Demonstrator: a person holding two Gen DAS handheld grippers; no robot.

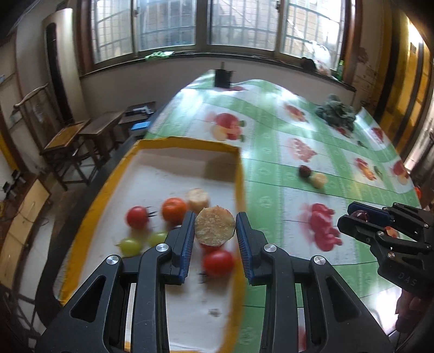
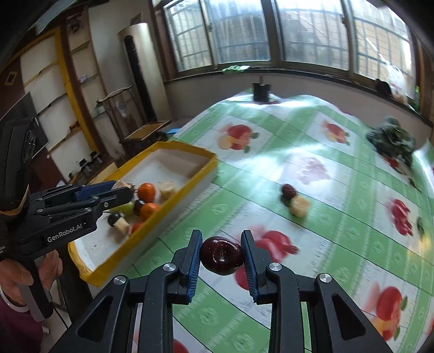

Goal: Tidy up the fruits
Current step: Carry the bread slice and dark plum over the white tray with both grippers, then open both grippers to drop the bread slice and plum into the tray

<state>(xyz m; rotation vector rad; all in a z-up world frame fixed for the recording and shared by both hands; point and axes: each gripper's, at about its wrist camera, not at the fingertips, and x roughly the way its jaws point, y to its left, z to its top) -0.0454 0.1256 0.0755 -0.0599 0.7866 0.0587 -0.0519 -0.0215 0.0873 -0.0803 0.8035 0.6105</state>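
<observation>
Two loads mid-carry: left gripper (image 1: 215, 230) clamps a banana slice (image 1: 214, 226) over the tray (image 1: 240, 173), right gripper (image 2: 221, 254) clamps a dark cherry (image 2: 222, 255) above the tabletop (image 2: 339, 190). Next up, I'd guess, is dropping both in the tray.

A lived-in domestic room, shown by the fruit-print oilcloth on the worktop (image 2: 312, 168), barred windows (image 1: 217, 24) over a cluttered sill, a floor-standing air conditioner (image 2: 141, 70), wooden chairs (image 1: 65, 141) and wall shelving (image 2: 48, 89)

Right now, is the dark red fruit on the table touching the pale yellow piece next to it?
Touching. In the right wrist view the dark red fruit sits directly against the pale yellow piece, with no tablecloth visible between them.
</observation>
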